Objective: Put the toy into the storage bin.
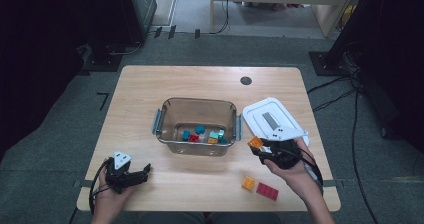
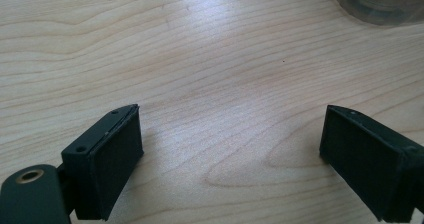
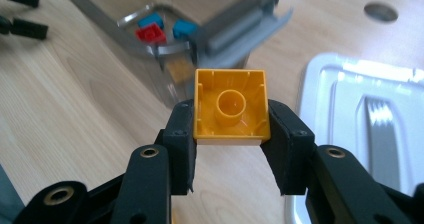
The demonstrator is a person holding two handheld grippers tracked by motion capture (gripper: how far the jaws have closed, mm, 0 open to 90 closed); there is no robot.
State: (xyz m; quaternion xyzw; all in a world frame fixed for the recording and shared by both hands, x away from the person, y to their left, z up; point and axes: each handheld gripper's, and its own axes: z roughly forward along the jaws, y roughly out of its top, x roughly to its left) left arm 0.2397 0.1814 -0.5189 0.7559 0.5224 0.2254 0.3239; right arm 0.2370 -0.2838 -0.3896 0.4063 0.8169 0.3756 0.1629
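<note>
Near the right corner of the tub (image 1: 171,108), your right claw (image 1: 259,146) is clamped on an orange brick (image 3: 230,105), one pad on each side wall. The brick's hollow underside faces the claw's camera, so the flat walls give the pads a square hold, and I judge it won't twist out. It sits just off the tub's right rim, above the counter (image 1: 150,84) and not yet over the opening. The tub is clear and open, with blue, red, teal and orange bricks already on its floor, so the work in hand looks like loading loose bricks into it.

The white lid (image 1: 272,115) lies flat to the right of the tub, touching or nearly touching its clip; parked there, it keeps the opening free. You'd need to go left and slightly up over the rim before letting go; releasing too early would drop the brick onto the counter or against the clip.

Two more pieces wait on the near right counter: a small orange brick (image 1: 248,183) and a red plate (image 1: 267,191) beside it.

Your left claw (image 2: 230,149) rests at the near left, its jaws wide apart over bare wood with nothing between them, well clear of the tub.
</note>
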